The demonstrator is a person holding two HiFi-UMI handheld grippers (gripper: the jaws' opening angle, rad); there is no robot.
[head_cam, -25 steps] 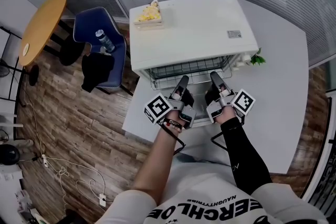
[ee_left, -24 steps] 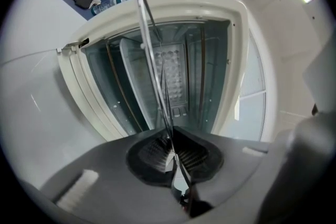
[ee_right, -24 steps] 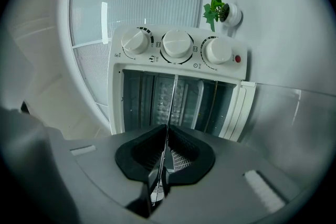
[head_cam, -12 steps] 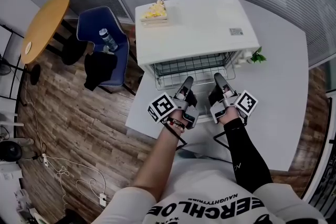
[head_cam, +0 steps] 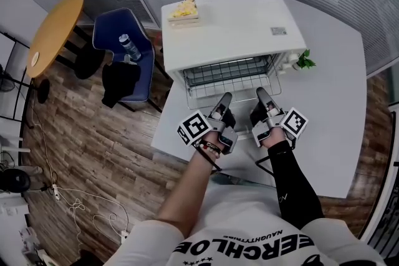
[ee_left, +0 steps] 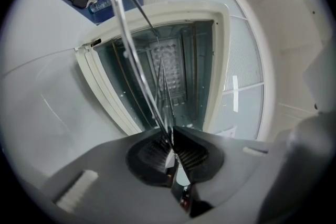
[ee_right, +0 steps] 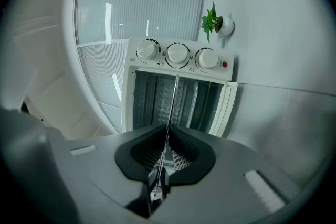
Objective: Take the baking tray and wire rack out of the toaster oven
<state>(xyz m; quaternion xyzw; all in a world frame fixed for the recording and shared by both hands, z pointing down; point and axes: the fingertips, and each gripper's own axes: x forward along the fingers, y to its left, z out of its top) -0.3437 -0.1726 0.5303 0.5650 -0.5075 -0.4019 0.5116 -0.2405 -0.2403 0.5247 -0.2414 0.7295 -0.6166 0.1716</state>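
The toaster oven (head_cam: 234, 25) was white, its wire rack (head_cam: 227, 71) a silvery grid. The bench (head_cam: 336, 109) was pale grey. The left claw (head_cam: 225, 97) and right claw (head_cam: 260, 92) wore black-and-white square markers. The floor (head_cam: 93, 152) showed brown wood-grain planks, and the chair (head_cam: 144, 75) was blue.

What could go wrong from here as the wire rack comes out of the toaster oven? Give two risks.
The left claw and right claw each pinch only a thin wire at the front of the wire rack; it may slip or sag once clear of the toaster oven.
Uneven pulling could skew the rack, jam it and drag the oven, shaking the yellow object on top.
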